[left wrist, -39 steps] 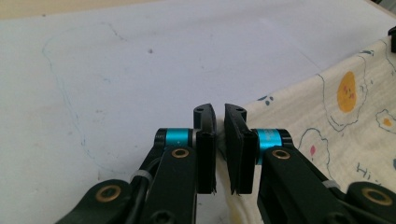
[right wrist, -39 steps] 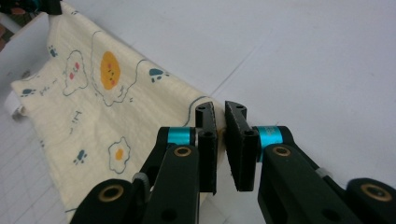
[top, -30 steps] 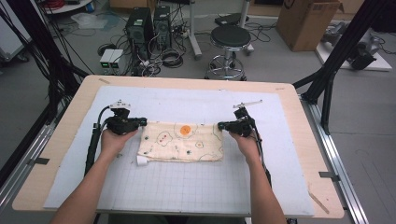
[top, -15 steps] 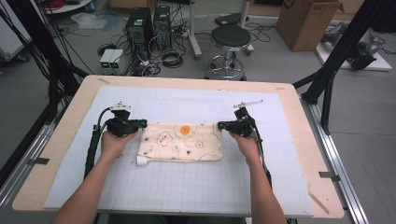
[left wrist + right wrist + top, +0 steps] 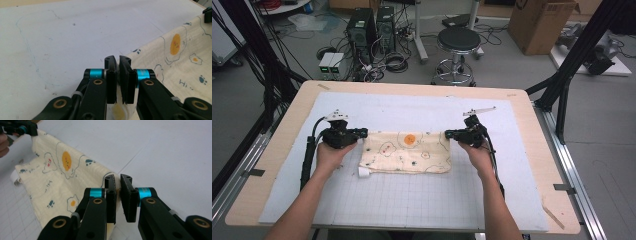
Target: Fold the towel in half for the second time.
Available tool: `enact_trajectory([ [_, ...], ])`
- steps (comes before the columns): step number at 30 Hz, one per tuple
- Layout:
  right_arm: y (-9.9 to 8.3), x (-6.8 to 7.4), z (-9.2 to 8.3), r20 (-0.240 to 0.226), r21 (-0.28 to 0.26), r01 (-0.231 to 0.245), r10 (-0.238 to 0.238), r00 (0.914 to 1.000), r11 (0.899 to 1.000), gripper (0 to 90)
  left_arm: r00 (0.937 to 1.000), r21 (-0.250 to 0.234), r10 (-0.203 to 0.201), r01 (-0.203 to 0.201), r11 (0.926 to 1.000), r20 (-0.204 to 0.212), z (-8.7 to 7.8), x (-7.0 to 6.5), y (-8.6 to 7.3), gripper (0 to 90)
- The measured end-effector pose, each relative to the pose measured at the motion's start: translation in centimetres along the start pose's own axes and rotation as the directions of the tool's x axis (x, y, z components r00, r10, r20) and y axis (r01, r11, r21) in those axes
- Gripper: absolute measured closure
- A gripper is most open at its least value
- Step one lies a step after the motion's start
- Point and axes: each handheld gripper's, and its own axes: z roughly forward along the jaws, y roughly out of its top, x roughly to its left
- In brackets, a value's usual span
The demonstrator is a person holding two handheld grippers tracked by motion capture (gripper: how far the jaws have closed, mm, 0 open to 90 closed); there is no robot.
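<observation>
Round black stool [image 5: 456, 41] beyond the table [image 5: 277, 150], computer towers [image 5: 371, 27], cardboard box [image 5: 539, 22], tangled floor cables [image 5: 392, 60]

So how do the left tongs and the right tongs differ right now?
The left tongs pinch the cloth's far left corner and point right; the right tongs pinch its far right corner and point left. The left tongs' top plate lies near the hand, the right tongs' sticks out farther back. Both are shut on the cloth.
</observation>
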Motion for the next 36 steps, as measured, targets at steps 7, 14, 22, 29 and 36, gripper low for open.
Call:
enact_trajectory([
  [7, -0.5, 0.0, -0.4, -0.014, -0.012, -0.009, 0.009, 0.9999, 1.0, 83.6, 0.9999, 0.012, 0.008, -0.008, 0.9999, 0.015, -0.2, 0.0, -0.2, 84.2],
  [14, -0.6, 0.4, -0.8, -0.03, -0.029, -0.002, 0.001, 0.9995, 1.0, 83.6, 0.9997, -0.005, -0.008, 0.008, 1.0, 0.021, -0.7, 0.0, -0.8, 84.2],
  [22, -1.1, 1.0, -1.3, -0.05, -0.044, 0.008, -0.01, 0.9987, 0.999, 83.6, 0.9993, -0.017, 0.01, -0.009, 0.9998, 0.036, -1.4, -0.5, -1.4, 84.2],
  [29, -1.9, 1.5, -1.8, -0.075, -0.051, 0.019, -0.023, 0.9969, 0.999, 83.6, 0.9984, -0.04, 0.018, -0.016, 0.9991, 0.054, -2.2, -0.9, -2.2, 84.1],
  [36, -2.8, 2.2, -1.8, -0.085, -0.038, 0.043, -0.046, 0.9953, 0.998, 83.6, 0.9964, -0.018, 0.065, -0.064, 0.9978, 0.053, -2.6, -1.8, -2.7, 84.0],
])
